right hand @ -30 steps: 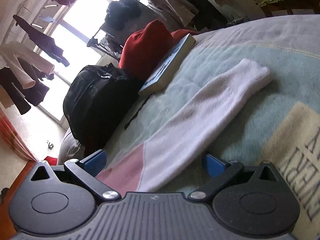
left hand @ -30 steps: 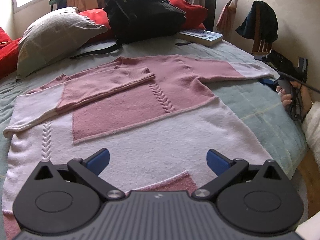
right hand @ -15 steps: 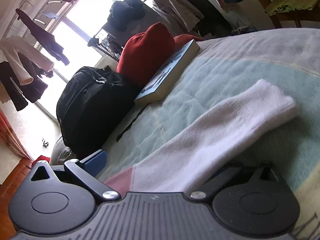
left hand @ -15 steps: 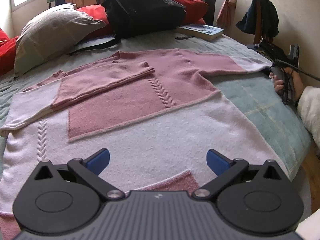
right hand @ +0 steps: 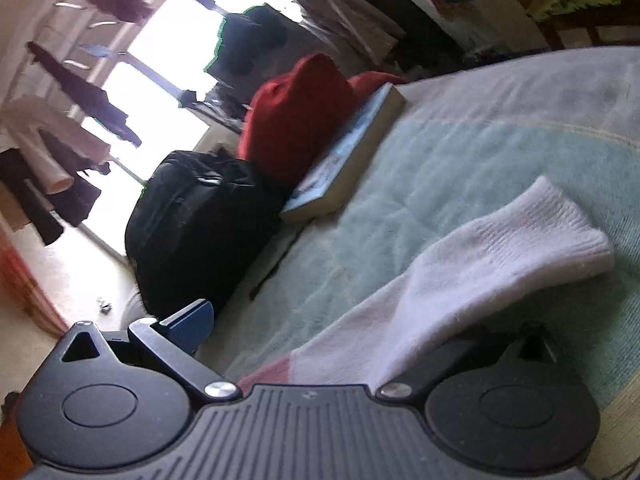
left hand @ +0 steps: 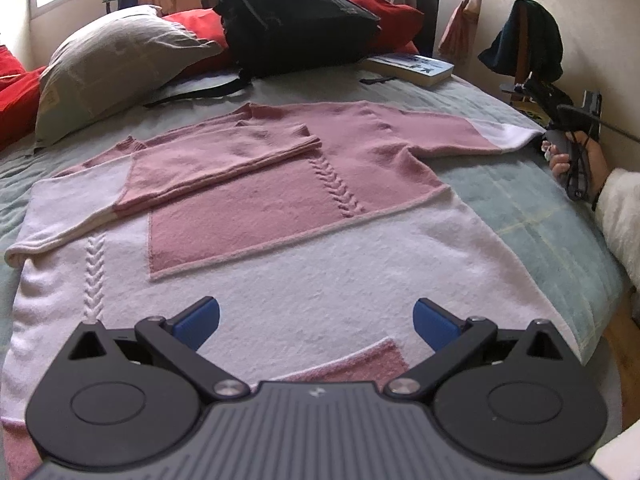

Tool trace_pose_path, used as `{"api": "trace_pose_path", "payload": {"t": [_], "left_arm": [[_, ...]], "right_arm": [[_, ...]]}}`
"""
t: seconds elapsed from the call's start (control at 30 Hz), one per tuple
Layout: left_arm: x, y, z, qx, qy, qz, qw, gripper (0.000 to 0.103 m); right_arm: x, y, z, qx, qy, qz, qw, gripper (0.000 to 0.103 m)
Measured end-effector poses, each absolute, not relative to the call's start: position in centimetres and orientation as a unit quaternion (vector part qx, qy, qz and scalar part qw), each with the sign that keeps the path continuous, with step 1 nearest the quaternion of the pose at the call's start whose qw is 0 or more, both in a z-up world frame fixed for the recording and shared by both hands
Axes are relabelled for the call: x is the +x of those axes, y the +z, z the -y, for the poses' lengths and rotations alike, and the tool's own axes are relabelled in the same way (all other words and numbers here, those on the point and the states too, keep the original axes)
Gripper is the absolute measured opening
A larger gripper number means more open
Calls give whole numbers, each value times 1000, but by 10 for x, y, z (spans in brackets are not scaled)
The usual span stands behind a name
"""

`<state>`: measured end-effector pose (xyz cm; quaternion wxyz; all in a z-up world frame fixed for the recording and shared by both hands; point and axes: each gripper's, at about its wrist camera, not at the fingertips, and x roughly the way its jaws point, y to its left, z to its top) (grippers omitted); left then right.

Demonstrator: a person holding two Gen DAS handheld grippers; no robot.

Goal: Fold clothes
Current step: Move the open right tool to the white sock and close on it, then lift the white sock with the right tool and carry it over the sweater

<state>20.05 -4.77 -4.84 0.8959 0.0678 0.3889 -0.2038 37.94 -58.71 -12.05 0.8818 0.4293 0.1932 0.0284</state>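
Left wrist view, left to right: red cushion (left hand: pixel 16 92) at the far edge; grey pillow (left hand: pixel 112 68) beside it; black backpack (left hand: pixel 296 16) at the head of the bed (left hand: pixel 520 200); book (left hand: pixel 412 68) just right of the backpack; dark garment (left hand: pixel 524 40) hung on a chair near the wall. Pink and white sweater (left hand: pixel 280 240) lay flat across the bed, one sleeve folded over the chest, the other sleeve (left hand: pixel 460 132) stretched out to the right, its white cuff reaching the right gripper (left hand: pixel 560 120), which a hand (left hand: pixel 572 160) in a white fuzzy cuff held. Left gripper (left hand: pixel 316 316) hovered over the sweater's lower white panel, fingers (left hand: pixel 198 316) spread wide, nothing between them. Right wrist view, left to right: garments hung by a bright window; backpack (right hand: pixel 200 220); red cushion (right hand: pixel 296 120); book (right hand: pixel 348 160) leaning on that cushion; white sleeve end (right hand: pixel 480 272) draped over the gripper's right side, hiding the right finger. The left finger (right hand: pixel 188 320) stood out wide, so the fingers were spread, the sleeve lying between them but not pinched.
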Motion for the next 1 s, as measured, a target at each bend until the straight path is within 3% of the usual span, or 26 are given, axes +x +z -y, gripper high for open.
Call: {"api": "trace_pose_path", "payload": {"t": [1.0], "left_arm": [[162, -27, -3, 92, -249, -375, 888, 102]], "right_arm": [[389, -34, 461, 352, 80, -228, 904, 103]]}}
